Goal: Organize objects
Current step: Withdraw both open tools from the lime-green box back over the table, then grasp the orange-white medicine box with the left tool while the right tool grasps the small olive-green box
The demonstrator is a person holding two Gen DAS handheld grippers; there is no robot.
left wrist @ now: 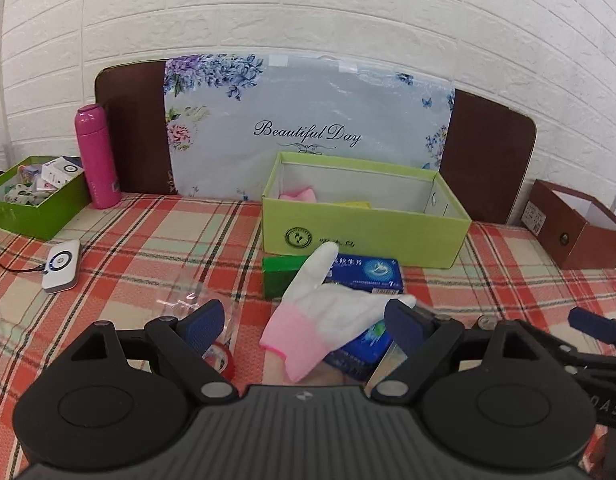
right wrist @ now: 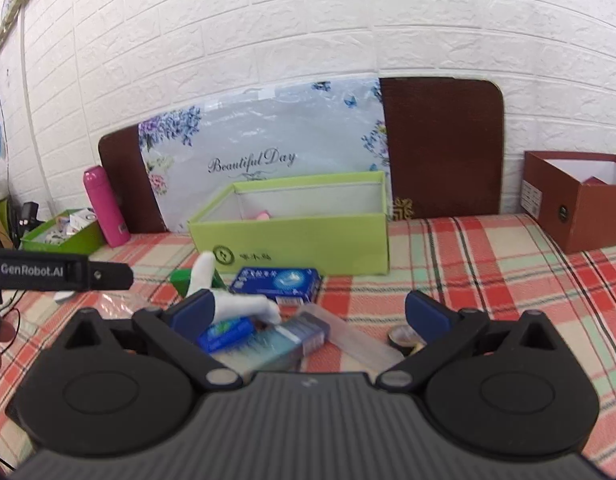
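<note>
Clutter lies on the plaid-clothed surface (left wrist: 155,224) in front of an open lime-green box (left wrist: 368,232). Nearest the cameras is a white glove (left wrist: 328,312) with a pink knitted cuff; it lies limp over the other things, one finger sticking up toward the box and another reaching right. Under it sit a dark green block (left wrist: 281,276) and a blue printed carton (left wrist: 366,272) with white lettering, just before the box's front wall. A smaller blue packet (right wrist: 227,334) peeks from beneath the glove, and beside it in the right wrist view lie a clear-topped case (right wrist: 295,340) and a long translucent plastic piece (right wrist: 360,338). A roll of dark tape (right wrist: 402,338) rests near the right tool's right finger; a red tape roll (left wrist: 223,360) shows by the left tool's left finger, next to a crumpled clear wrapper (left wrist: 187,288).

Inside the lime box something pink (left wrist: 297,194) and something yellow (left wrist: 354,204) lie on the pale floor.

The left tool (left wrist: 303,320) has its blue-padded fingers spread wide, the glove lying between them without either pad pressing on it. The right tool (right wrist: 312,314) is likewise spread wide over the pile, gripping nothing.

Farther off stand a pink bottle (left wrist: 97,156), a darker green box (left wrist: 31,208) filled with small items, a white device (left wrist: 61,266) with a cable, and a brown box (left wrist: 576,228) at the right. A floral board (left wrist: 308,128) reading "Beautiful Day" leans against the white brick wall (left wrist: 308,12).
</note>
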